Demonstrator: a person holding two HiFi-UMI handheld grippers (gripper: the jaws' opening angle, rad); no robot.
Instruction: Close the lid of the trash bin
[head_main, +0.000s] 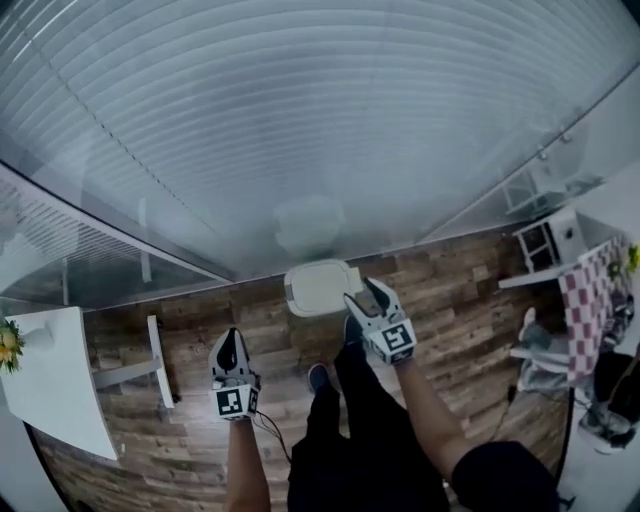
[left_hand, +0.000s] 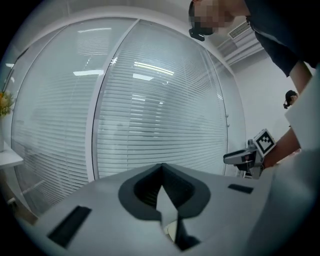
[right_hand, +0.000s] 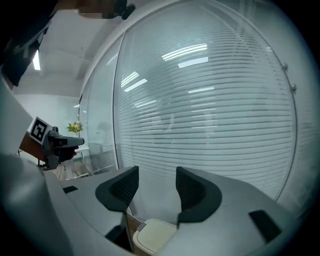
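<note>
Nearest, low in the head view, dark trousers (head_main: 350, 440) and a shoe (head_main: 318, 377) on the wood floor (head_main: 460, 300). Just beyond, held out on two forearms (head_main: 247, 465), the left hand-held gripper (head_main: 232, 345) and, farther off and to the right, the right hand-held gripper (head_main: 368, 297), well apart from each other. Left one clenched: in its own view, dark pads (left_hand: 137, 192) met at the tips with nothing clamped, only a sliver of something pale showing through the slit lower down, too small to name. Right one released: pads standing wide apart with nothing between them, touching nothing, aimed at the blinds (right_hand: 210, 110). Below and past the right jaws, the bin (head_main: 318, 290), white, standing on the floor just beside the foot of the glass wall (head_main: 300, 120), with its lid (right_hand: 156, 235) lying flat and shut on it. Above the bin, in the glass, a faint reflection of it. Behind the pane, horizontal blinds across the whole width. Off to the near left, a white desk (head_main: 55, 390) with yellow flowers (head_main: 8, 345) at its far edge. Off to the far right, a white shelf (head_main: 550, 240) and a red-checked cloth (head_main: 585, 295).
</note>
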